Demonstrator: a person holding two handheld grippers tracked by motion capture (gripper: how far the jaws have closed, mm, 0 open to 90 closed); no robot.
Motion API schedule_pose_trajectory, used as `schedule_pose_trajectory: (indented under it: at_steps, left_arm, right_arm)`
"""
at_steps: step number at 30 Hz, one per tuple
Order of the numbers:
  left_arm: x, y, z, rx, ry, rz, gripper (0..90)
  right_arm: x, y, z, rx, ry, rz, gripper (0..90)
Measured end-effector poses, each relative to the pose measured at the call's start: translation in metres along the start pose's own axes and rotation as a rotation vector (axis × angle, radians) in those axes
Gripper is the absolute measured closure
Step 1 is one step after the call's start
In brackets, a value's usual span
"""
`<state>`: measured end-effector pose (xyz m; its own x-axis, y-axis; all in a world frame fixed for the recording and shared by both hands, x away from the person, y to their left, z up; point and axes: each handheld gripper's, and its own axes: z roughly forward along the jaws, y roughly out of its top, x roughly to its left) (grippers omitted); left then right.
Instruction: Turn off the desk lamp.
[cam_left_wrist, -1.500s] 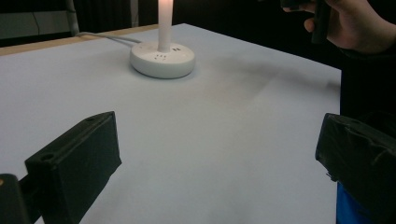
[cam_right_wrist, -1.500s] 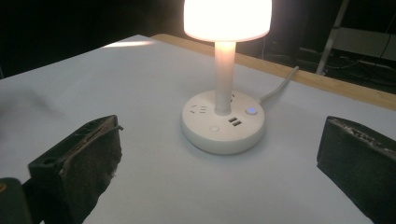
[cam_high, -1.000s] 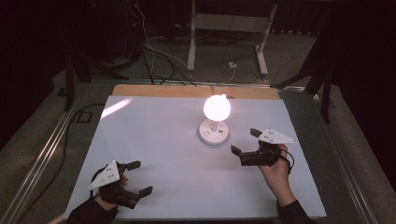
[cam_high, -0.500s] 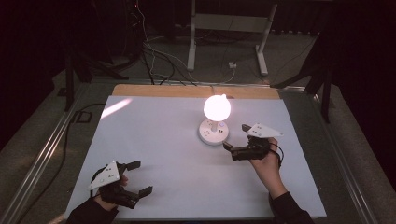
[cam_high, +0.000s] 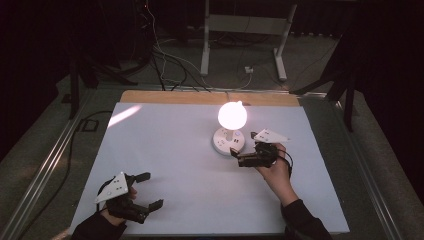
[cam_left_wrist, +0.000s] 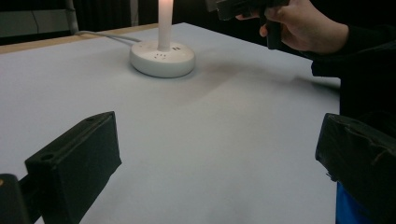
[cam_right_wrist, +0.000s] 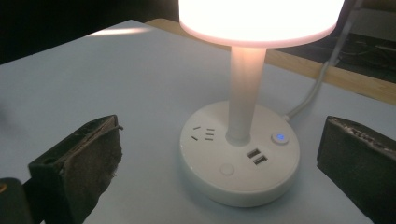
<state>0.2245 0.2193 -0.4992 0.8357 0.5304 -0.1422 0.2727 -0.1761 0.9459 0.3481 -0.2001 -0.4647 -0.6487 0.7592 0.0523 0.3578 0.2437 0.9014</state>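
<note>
Reaching for the lamp (cam_high: 230, 127) is the work we have in hand, and everything turns on how our right tool (cam_high: 239, 159) lies to it. The lamp stands upright on the white table (cam_high: 165, 150), toward the far edge and a little right of the middle, its glowing shade (cam_right_wrist: 259, 17) on a straight stem (cam_right_wrist: 243, 93) rising from a round white base (cam_right_wrist: 240, 151). Our right tool sits just beside that base on the near right side, its jaws apart and holding nothing, pointed at the base. In the right gripper view the base lies straight ahead between the two black jaws, with the lit blue button (cam_right_wrist: 280, 137) on the right of the stem, a plain round button (cam_right_wrist: 227, 169) and the USB ports (cam_right_wrist: 256, 157) at the front, and the socket holes (cam_right_wrist: 203, 134) to the left of the stem. The lamp's long axis is vertical, so the jaws as they stand would close across it from the sides.

Our left tool (cam_high: 148, 190) rests well away from the lamp, at the near left of the table, jaws also spread and empty; from there the lamp shows far ahead. We judge the right hand (cam_high: 276, 170) much the nearer, so the coming move is its own: a short advance toward the base, likely to a button on top.
</note>
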Motion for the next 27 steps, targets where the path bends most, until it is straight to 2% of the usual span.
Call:
schedule_pose_trajectory:
  at_steps: [5,6,7,8,9,12,13,16,20,21,23,27]
  left_arm:
    - [0.001,0.0,0.0,-0.003,-0.001,-0.007,0.6]
    - [0.0,0.0,0.0,-0.005,-0.001,-0.006,0.6]
    - [0.0,0.0,0.0,-0.006,-0.002,-0.007,0.6]
    - [0.0,0.0,0.0,-0.008,-0.002,-0.008,0.6]
    - [0.0,0.0,0.0,-0.007,-0.002,-0.009,0.6]
    - [0.001,0.0,0.0,-0.002,0.001,-0.008,0.6]
    - [0.001,0.0,0.0,-0.002,-0.001,-0.009,0.6]
    - [0.001,0.0,0.0,-0.007,0.0,-0.014,0.6]
    - [0.001,0.0,0.0,-0.007,-0.001,-0.014,0.5]
    - [0.001,0.0,0.0,-0.005,0.0,-0.016,0.5]
    - [0.001,0.0,0.0,-0.002,0.001,-0.016,0.6]
    - [0.001,0.0,0.0,-0.003,0.002,-0.016,0.6]
  right_arm:
    - [0.001,0.001,0.003,0.004,-0.015,-0.001,10.8]
    - [0.002,0.001,0.004,0.008,-0.03,0.003,17.6]
    - [0.002,0.001,0.004,0.008,-0.03,0.003,17.6]
    - [0.003,0.0,0.006,0.018,-0.037,0.002,24.6]
    - [0.003,0.0,0.006,0.018,-0.037,0.002,24.6]
    - [0.002,-0.001,0.008,0.02,-0.055,0.006,37.1]
    - [0.001,-0.001,0.01,0.025,-0.062,0.008,47.7]
    - [0.0,-0.002,0.014,0.034,-0.066,0.012,54.7]
    - [0.001,-0.004,0.02,0.051,-0.076,-0.005,63.4]
    - [0.001,-0.004,0.02,0.051,-0.076,-0.005,63.4]
    - [0.001,-0.006,0.025,0.072,-0.081,-0.008,72.7]
    - [0.0,-0.007,0.028,0.085,-0.099,-0.014,77.1]
